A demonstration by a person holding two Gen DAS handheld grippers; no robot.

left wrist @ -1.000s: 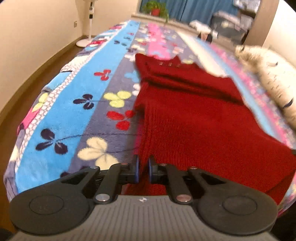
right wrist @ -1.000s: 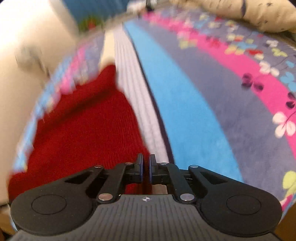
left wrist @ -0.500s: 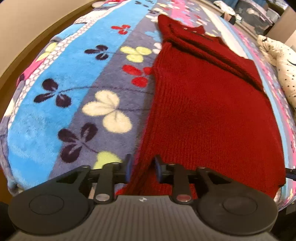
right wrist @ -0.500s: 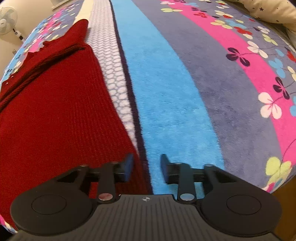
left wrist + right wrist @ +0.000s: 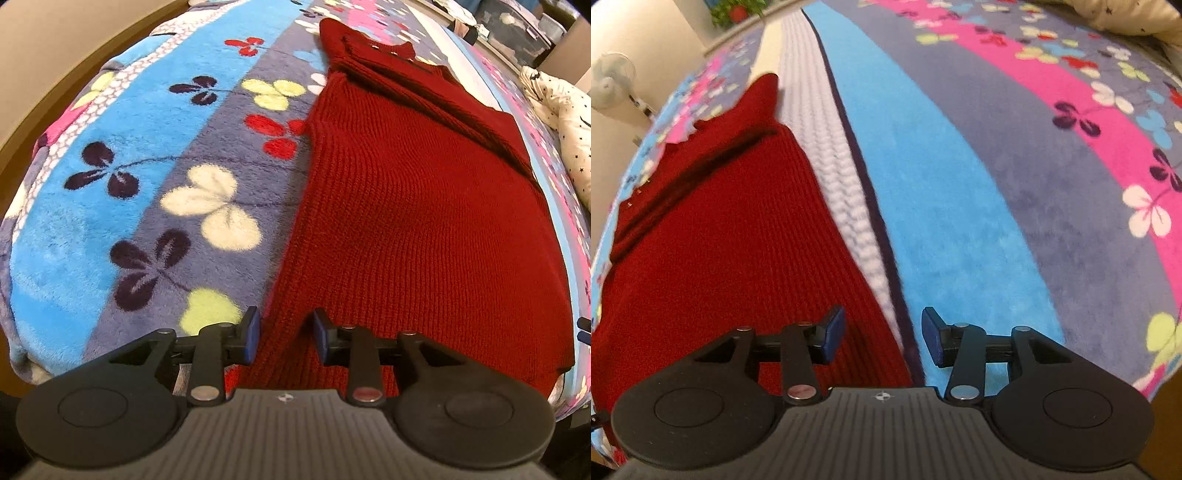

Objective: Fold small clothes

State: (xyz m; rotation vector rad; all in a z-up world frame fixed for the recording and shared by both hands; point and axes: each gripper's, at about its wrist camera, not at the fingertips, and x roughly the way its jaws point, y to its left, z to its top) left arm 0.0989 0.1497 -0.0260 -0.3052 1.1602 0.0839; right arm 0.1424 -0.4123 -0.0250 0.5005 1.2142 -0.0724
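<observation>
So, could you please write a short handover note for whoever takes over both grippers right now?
Left gripper: jaws opening, pointing steeply down, straddling the near left edge of the dark red knitted sweater; pads not pressing it.
Right gripper: jaws opening, straddling the sweater's near right edge; nothing gripped.
The sweater lies flat on the striped flower-print fleece blanket, with fabric already folded across its far end.
Left: probably close on both near corners and fold the hem toward the far end.
</observation>
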